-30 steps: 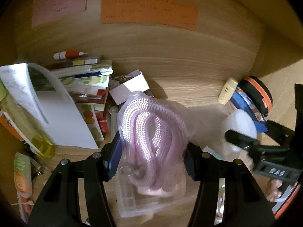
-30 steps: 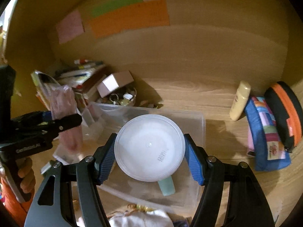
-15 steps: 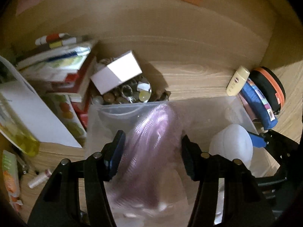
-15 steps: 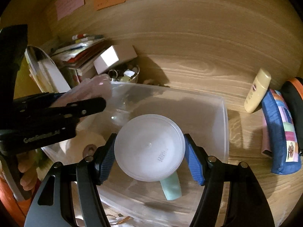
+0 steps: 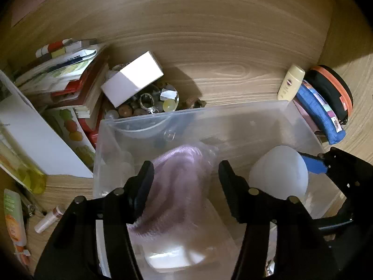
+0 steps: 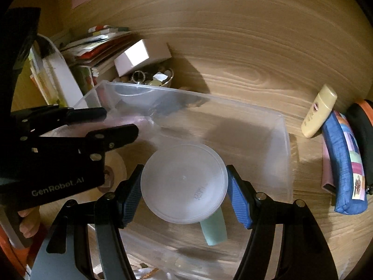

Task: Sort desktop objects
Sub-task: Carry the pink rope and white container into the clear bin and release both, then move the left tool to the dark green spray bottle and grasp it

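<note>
A clear plastic bin (image 5: 233,116) stands on the wooden desk; it also shows in the right wrist view (image 6: 268,126). My left gripper (image 5: 185,175) holds a clear bag of pink cord (image 5: 179,186) over the bin's left half; it appears in the right wrist view (image 6: 121,126) too. My right gripper (image 6: 184,182) is shut on a round white lidded container (image 6: 184,182) with a green handle, held inside the bin's right half. That container shows in the left wrist view (image 5: 277,175).
Behind the bin sit a white box (image 5: 132,81) on a bowl of trinkets (image 5: 151,102) and a stack of books (image 5: 67,74). A cream bottle (image 5: 290,82), a blue pouch (image 5: 319,114) and a black-orange case (image 5: 331,91) lie at right. A small tube (image 5: 47,219) lies front left.
Both grippers have moved forward and down over the bin. The pink cord bag and the white container are now lower inside it.
</note>
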Demonstrator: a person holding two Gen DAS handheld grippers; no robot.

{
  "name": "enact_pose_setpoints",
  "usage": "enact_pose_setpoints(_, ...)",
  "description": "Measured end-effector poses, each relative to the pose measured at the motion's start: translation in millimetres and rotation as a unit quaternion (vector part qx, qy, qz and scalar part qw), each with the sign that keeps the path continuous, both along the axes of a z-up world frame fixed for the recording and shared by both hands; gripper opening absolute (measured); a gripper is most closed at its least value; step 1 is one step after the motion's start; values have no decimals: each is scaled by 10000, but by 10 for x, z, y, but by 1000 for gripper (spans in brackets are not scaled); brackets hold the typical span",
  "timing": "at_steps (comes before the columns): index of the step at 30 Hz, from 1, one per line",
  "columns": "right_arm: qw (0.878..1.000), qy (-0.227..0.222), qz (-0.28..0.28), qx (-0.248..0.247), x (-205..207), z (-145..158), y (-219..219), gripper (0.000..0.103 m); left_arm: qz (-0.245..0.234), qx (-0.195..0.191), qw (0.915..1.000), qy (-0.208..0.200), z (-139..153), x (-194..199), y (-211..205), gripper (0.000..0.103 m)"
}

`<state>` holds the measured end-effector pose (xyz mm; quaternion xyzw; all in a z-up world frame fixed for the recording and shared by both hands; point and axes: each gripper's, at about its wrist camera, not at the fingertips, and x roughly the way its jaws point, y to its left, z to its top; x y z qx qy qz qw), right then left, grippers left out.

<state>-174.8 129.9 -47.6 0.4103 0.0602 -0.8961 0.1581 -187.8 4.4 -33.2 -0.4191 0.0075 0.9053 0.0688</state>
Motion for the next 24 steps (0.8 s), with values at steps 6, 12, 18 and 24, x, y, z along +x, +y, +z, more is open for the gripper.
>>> enact_pose_setpoints(6,9996,235,8,141,72,46,-59,65,-176,110,9997,148,81,81,66,69)
enact_pose_setpoints(12,9994,339,-5,108,98,102,-64,76,-190,-8,9987,464,256,240,157,70)
enact_pose_setpoints(18,9987,482,37,-139,187,281,13,77,-59,-36,9960,890,567,484,126,77)
enact_pose_setpoints(24,9961,736,-45,-494,449,552,217,83,162,154,9920,1245,814,776,-80,95)
